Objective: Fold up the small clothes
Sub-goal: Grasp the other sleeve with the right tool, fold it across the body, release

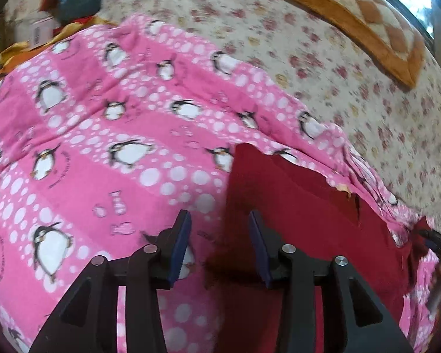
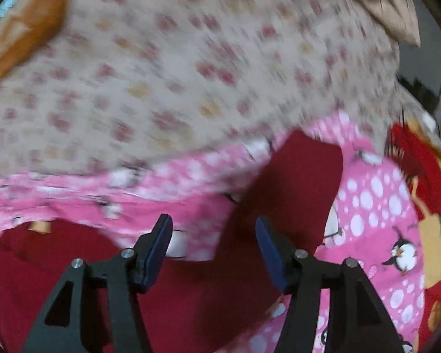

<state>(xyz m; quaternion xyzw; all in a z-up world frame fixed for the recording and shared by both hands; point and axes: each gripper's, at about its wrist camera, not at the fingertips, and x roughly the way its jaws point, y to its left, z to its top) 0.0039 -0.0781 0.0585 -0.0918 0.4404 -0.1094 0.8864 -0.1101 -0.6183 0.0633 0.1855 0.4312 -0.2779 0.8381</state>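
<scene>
Hovering with fingers apart and nothing between them, the left gripper (image 1: 219, 244) sits over the near left edge of the dark red garment (image 1: 302, 206), which lies spread on a pink penguin blanket (image 1: 103, 135) over a floral bedsheet (image 1: 308, 44). Right gripper (image 2: 214, 247) is likewise spread wide and empty above the garment's narrow strip; right view is motion-blurred.
</scene>
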